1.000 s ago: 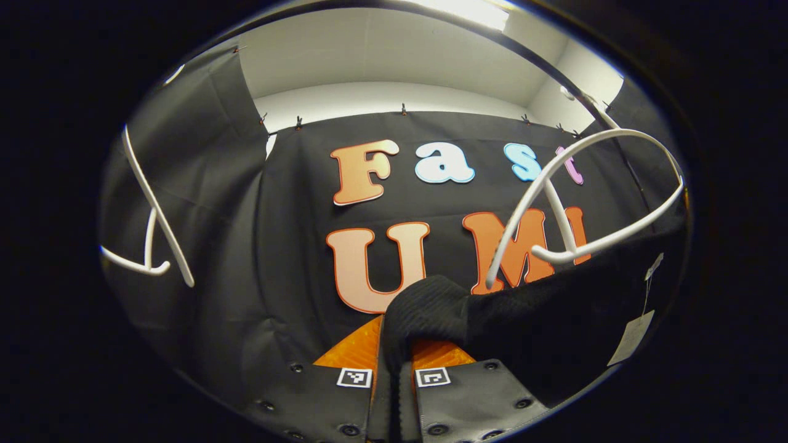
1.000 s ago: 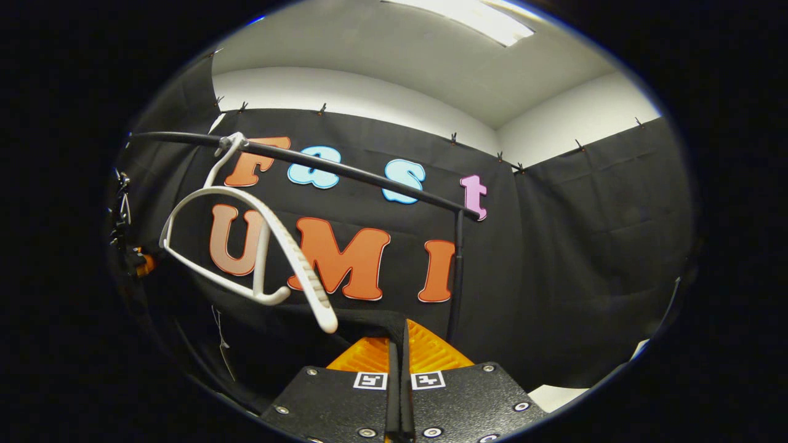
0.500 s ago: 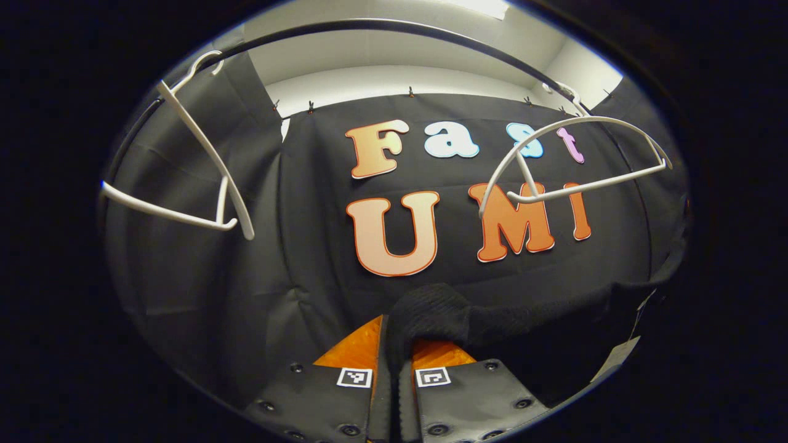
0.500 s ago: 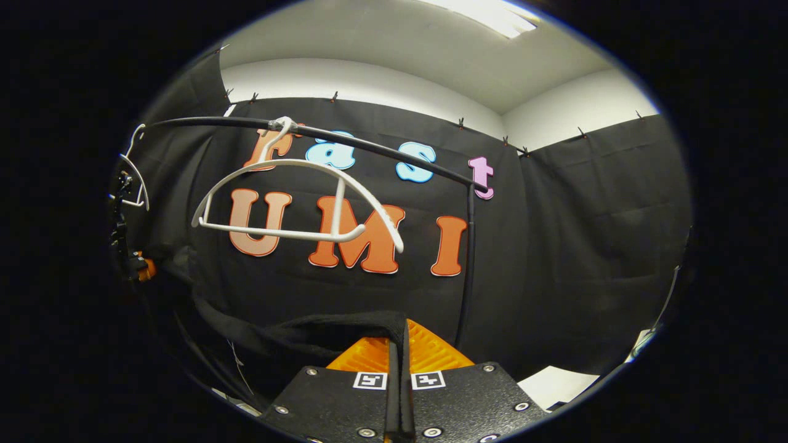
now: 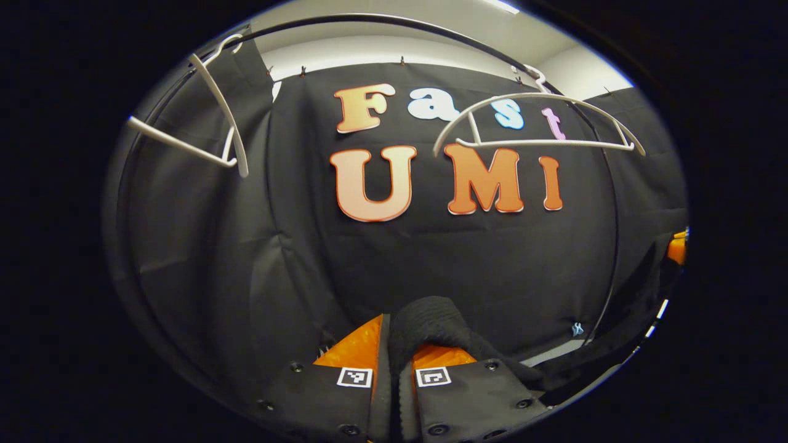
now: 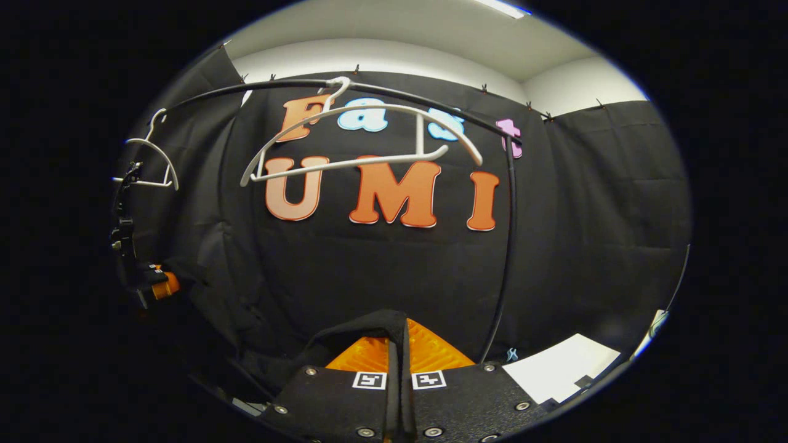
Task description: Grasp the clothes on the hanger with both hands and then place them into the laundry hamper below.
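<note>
In the left gripper view, the left tongs (image 5: pixel 394 363) are closed on a fold of black garment (image 5: pixel 431 320), a ribbed, knit-looking cloth that bulges in a rounded hump above the fingertips. From there the garment runs in a long band toward the lower right edge, where the other tongs (image 5: pixel 677 249) show at the rim. Above, a thin dark rail (image 5: pixel 381 21) arcs across, and two bare white plastic hangers hang from it: the near hanger (image 5: pixel 542 120) broadside with its bar level, the far hanger (image 5: pixel 203 132) at the left, turned edge-on and tilted.

In the right gripper view, the right tongs (image 6: pixel 399 375) are clamped on a thin edge of the same black garment (image 6: pixel 363 326), which droops leftward and down toward the left tongs (image 6: pixel 157 286). The near hanger (image 6: pixel 357 138) hangs from the rail (image 6: pixel 431 101), curved shoulders up, bar slightly slanted; the far hanger (image 6: pixel 151 160) hangs at the left. A dark upright post (image 6: pixel 508 246) drops from the rail's right end. A pale flat sheet (image 6: pixel 560 369) lies low at the right.
</note>
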Demonstrator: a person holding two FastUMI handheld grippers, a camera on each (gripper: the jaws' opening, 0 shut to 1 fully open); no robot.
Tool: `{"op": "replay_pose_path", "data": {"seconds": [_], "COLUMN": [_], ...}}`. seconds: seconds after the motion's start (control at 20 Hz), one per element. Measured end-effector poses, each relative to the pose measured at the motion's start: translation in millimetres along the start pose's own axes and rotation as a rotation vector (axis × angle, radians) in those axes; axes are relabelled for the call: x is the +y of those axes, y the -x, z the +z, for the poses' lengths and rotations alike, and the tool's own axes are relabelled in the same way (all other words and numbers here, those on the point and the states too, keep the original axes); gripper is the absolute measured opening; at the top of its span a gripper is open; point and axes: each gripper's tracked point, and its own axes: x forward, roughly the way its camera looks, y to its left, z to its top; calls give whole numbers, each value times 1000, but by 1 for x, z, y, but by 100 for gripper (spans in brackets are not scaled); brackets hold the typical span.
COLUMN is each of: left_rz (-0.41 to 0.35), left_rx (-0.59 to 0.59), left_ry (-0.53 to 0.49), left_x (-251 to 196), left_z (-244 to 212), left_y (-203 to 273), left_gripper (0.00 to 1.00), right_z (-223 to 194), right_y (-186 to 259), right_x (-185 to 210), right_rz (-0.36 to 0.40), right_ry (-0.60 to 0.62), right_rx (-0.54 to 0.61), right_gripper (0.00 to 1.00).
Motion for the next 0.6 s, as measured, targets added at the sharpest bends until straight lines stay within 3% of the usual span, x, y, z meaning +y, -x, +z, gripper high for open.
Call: {"op": "replay_pose_path", "data": {"seconds": [0.4, 0.6], "left_rz": [-58, -77], "left_rx": [290, 456], "left_ry": [38, 77], "left_x": [-19, -27], "left_z": [-107, -163], "left_y": [28, 41], "left_gripper": [12, 12], "right_z": [-102, -150], "right_y": [4, 6], "right_x": [61, 78], "right_rz": [125, 175], "right_ry": [-61, -31], "right_rx": [256, 382], "right_gripper": [2, 4]}}
